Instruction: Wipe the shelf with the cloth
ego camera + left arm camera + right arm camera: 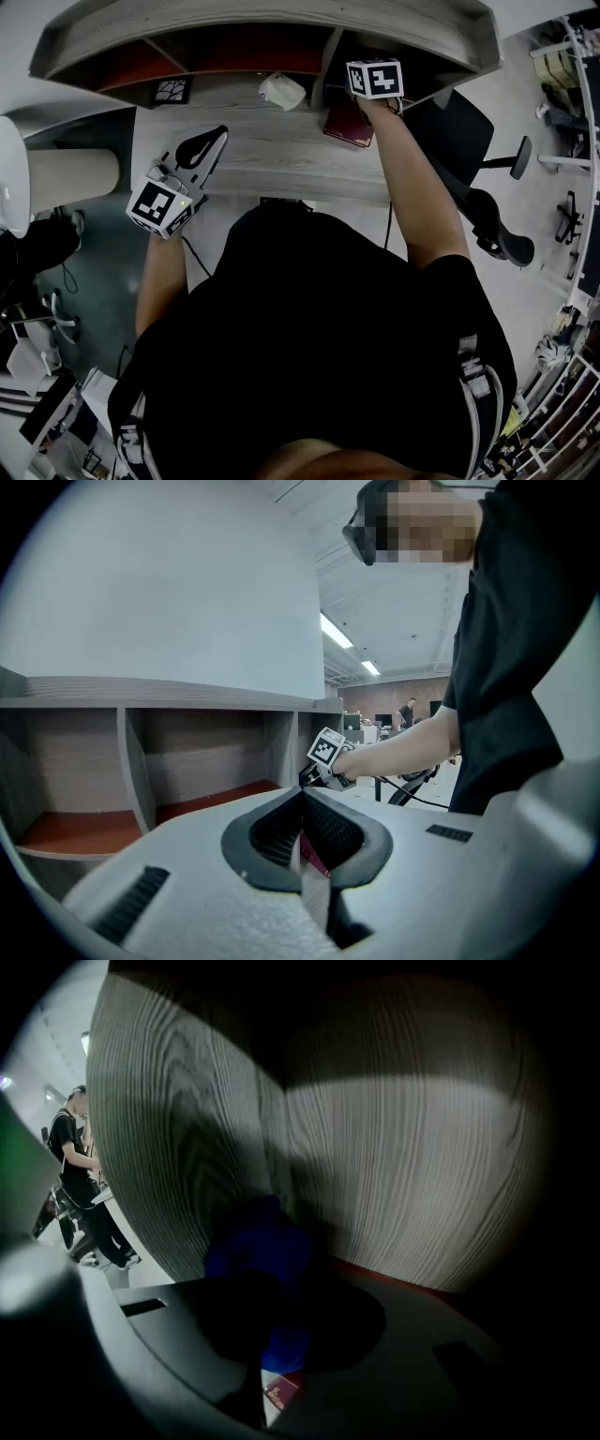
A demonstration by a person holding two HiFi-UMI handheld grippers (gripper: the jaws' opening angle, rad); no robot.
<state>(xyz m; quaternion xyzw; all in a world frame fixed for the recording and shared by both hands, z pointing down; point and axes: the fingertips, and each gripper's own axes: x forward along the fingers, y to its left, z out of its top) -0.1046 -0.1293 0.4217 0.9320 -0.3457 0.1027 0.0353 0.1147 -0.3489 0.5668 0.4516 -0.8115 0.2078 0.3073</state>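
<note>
Right gripper (274, 1340), clenched on blue cloth (255, 1252) bunched ahead of its tips, inside a shelf (412, 1166) compartment near the back corner; left gripper (302, 829), jaws together, nothing between, outside the shelf.

the shelf (403, 1166) in front of my right gripper (272, 1316) looks like pale grey wood-grain board with fine straight streaks, matt with no shine. its compartment floors (66, 829) are a smoother red-brown surface. the cloth (253, 1246) pinched in that gripper's jaws is deep blue, soft and bunched, a dull fabric. both gripper bodies are grey plastic with a faintly grainy matt finish. my left gripper (302, 803), jaws together, has black ribbed pads (276, 833) that look rubbery. the desk (272, 155) shows the same streaky grey wood grain. the book (345, 127) on it has a smooth-looking dark red cover.
</note>
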